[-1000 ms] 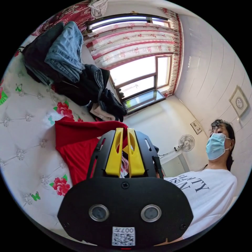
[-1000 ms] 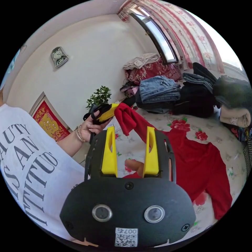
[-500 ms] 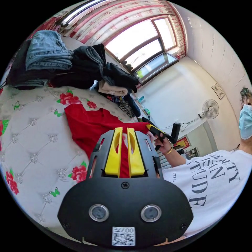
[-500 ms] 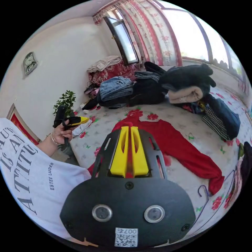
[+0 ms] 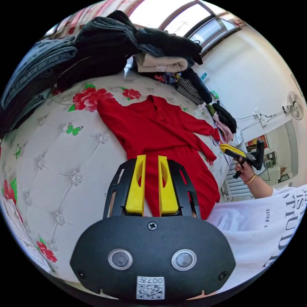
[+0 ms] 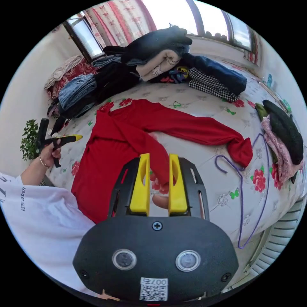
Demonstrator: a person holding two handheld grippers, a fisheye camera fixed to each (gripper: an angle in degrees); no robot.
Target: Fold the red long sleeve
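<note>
The red long-sleeved knit top lies spread on the white tufted bed with red flower print, one sleeve folded across the body, the other stretched out sideways. To fold it well, smooth the body flat first, then take the stretched sleeve by its cuff and lay it across. The left gripper and the right gripper both hover with fingers parted, holding nothing, above the hem end.

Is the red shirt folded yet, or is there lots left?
Only the start is done: the red long sleeve lies spread on the flowered bed. One sleeve lies across the front, the other stretches sideways. Both the left hand-held gripper and right hand-held gripper are open, holding nothing. All folds remain.
</note>
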